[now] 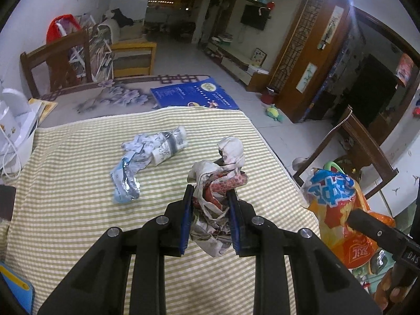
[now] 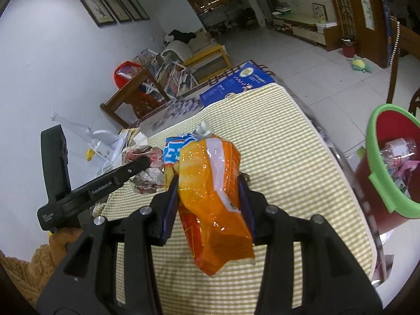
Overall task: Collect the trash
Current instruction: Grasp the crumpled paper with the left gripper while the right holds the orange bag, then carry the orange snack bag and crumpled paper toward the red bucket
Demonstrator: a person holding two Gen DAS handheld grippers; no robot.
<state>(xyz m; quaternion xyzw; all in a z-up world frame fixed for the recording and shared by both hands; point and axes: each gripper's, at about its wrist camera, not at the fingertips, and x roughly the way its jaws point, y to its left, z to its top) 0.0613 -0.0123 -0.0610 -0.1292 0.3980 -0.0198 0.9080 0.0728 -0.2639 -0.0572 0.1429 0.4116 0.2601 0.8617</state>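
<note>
Aloft, left claw (image 1: 210,197) clenching paper wad (image 1: 215,183), right claw (image 2: 208,183) gripping snack bag (image 2: 212,183), bin (image 2: 378,162) beyond table edge (image 2: 328,141)

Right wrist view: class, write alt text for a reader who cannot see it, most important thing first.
The right tongs are clamped on a crumpled orange snack bag, held above a table with a yellow-striped cloth. To the right stands a red bin with a green rim already holding wrappers; on the left, the left tongs grip crumpled paper.

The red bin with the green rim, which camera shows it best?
The right wrist view: the red bin stands at the right edge, beside the table, open top showing trash inside. The left wrist view shows at most a green sliver behind the orange snack bag.
</note>
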